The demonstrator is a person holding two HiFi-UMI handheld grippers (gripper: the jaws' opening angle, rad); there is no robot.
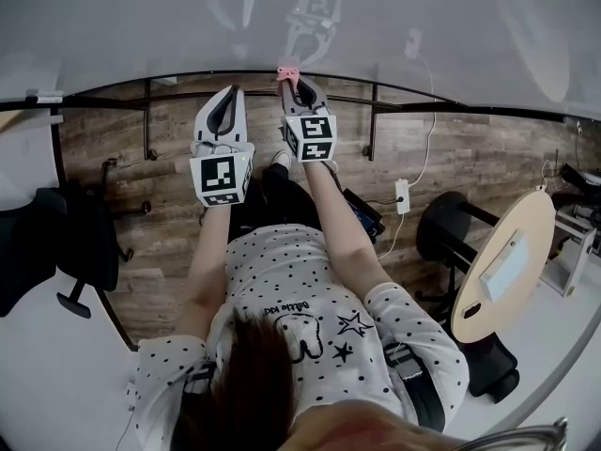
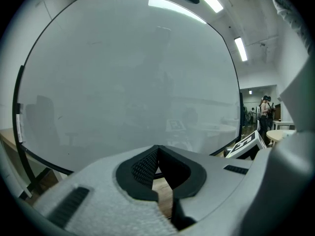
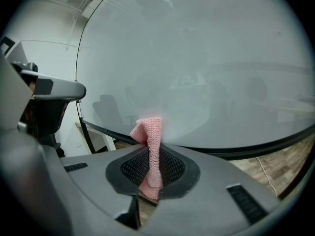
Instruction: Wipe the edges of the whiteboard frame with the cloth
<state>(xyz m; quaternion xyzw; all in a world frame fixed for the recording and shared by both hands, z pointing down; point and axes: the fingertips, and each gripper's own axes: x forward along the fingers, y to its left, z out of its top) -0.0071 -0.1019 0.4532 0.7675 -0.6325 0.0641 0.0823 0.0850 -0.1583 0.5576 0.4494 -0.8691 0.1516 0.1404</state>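
Pink cloth [image 3: 149, 129], nipped thinly by the right gripper [image 3: 151, 156], could drag free along the whiteboard frame [image 3: 243, 154] (left gripper [image 2: 158, 154]: jaws closed, empty).

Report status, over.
Right gripper shut on pink cloth, tip at lower edge of whiteboard frame. Left gripper shut, empty. Nothing blocking.
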